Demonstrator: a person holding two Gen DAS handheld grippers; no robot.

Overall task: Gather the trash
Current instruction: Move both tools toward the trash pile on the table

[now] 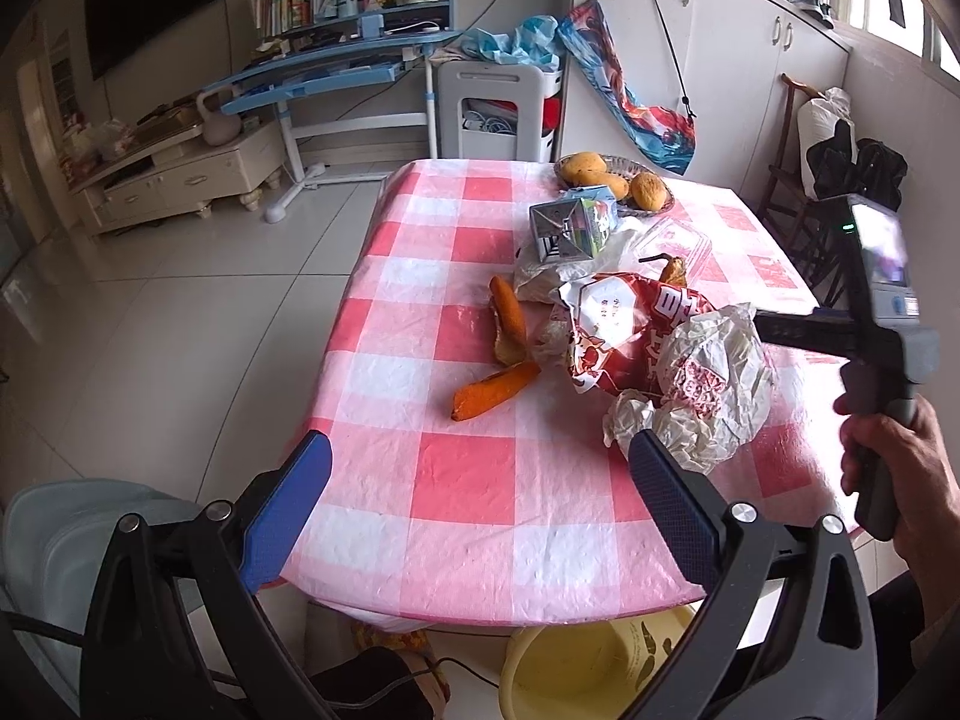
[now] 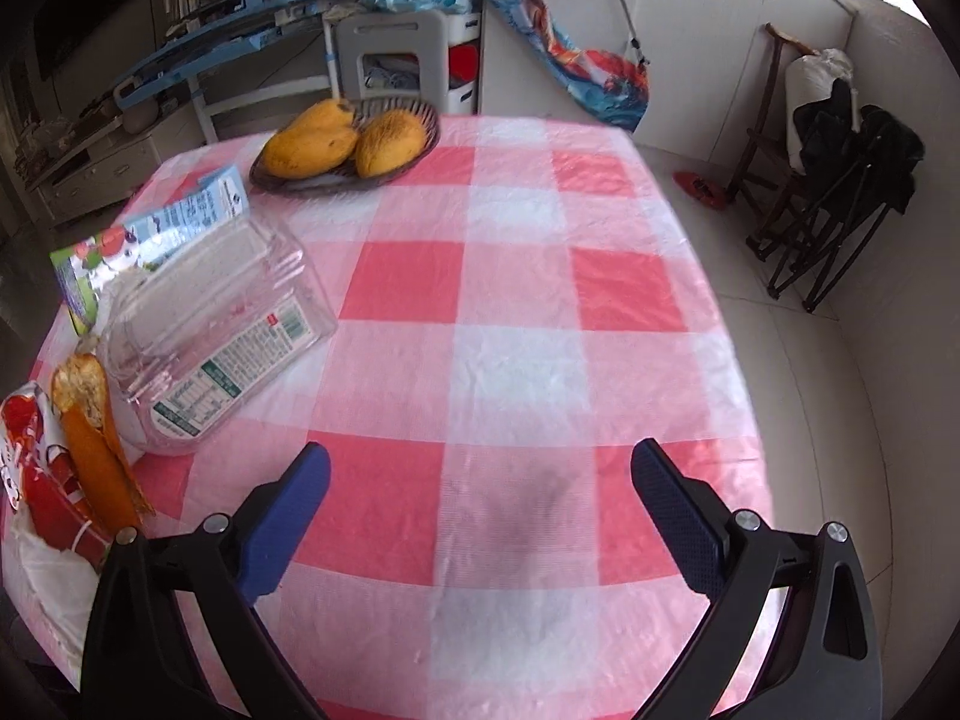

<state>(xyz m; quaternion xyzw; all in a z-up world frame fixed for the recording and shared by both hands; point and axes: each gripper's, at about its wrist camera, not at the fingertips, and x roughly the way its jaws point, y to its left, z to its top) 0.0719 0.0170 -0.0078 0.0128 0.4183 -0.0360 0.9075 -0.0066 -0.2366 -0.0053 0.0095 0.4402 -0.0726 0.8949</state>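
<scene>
Trash lies on the pink checked tablecloth (image 1: 456,480): orange mango peels (image 1: 492,393), a red and white snack bag (image 1: 636,336), crumpled white paper (image 1: 714,396), a milk carton (image 1: 573,225) and a clear plastic box (image 1: 675,240). My left gripper (image 1: 480,456) is open and empty above the table's near edge, short of the peels. My right gripper (image 2: 480,462) is open and empty over bare cloth; the clear box (image 2: 216,336), carton (image 2: 150,234), a peel (image 2: 96,438) and the red bag (image 2: 42,480) lie to its left.
A basket of mangoes (image 1: 612,177) stands at the table's far side, also in the right wrist view (image 2: 348,144). A yellow basin (image 1: 588,660) sits on the floor under the near edge. A desk (image 1: 336,66), stool and folded chairs (image 2: 840,180) stand around.
</scene>
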